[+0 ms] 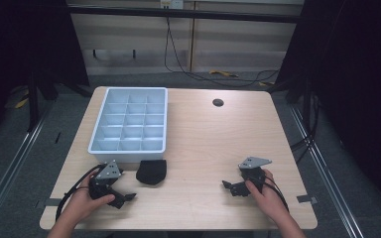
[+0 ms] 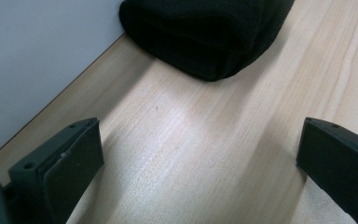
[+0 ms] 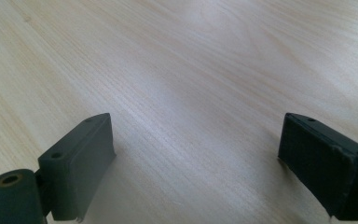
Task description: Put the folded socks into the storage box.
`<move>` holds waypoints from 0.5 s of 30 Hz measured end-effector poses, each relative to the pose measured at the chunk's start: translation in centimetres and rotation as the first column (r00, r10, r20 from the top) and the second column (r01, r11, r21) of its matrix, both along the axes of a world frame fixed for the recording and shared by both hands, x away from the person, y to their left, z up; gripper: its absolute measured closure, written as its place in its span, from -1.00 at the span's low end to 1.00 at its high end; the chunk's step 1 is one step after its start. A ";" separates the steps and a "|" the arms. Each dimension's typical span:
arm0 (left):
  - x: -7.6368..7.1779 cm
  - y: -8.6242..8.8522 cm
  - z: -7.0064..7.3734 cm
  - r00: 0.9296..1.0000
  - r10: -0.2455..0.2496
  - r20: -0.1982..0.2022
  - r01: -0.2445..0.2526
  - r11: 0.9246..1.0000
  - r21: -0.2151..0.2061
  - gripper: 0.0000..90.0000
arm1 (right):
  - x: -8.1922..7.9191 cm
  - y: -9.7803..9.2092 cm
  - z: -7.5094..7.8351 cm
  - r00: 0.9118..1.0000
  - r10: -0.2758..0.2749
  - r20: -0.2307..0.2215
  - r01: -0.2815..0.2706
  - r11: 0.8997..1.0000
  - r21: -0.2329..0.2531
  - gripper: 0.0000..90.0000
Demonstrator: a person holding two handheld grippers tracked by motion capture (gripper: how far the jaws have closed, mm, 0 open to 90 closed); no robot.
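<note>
Ahead of the left tool (image 1: 120, 197), bare pale wooden worktop (image 2: 191, 154) runs between its spread jaws up to a soft black folded cloth bundle (image 2: 209, 32), which blocks the way forward. To that tool's left, the wall of the pale blue plastic compartment tray (image 2: 32, 60) closes off the side. Ahead of the right tool (image 1: 229, 187), open worktop lies between its parted jaws and beyond.

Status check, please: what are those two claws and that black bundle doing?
Left gripper open, empty. Right gripper open, empty. Black bundle beside tray, untouched. Path clear.
</note>
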State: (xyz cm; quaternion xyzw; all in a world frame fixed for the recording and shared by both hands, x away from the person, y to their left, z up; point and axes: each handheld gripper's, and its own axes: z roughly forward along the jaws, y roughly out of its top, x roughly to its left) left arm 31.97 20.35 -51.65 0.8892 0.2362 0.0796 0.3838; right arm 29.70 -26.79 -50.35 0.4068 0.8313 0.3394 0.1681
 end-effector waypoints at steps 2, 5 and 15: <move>0.0 0.0 0.0 1.000 0.002 -0.001 -0.002 1.000 -0.003 -1.00 | 0.0 0.0 0.0 1.000 0.000 0.000 0.000 1.000 0.000 -0.78; 0.0 0.0 0.0 1.000 0.002 0.000 -0.002 1.000 -0.003 -0.99 | 0.0 0.0 0.0 1.000 0.000 0.000 0.000 1.000 0.000 -0.79; -0.6 -0.9 2.4 0.998 0.027 -0.059 -0.018 0.989 0.149 -0.51 | 0.0 0.0 0.0 1.000 -0.002 -0.002 0.002 1.000 0.003 -0.78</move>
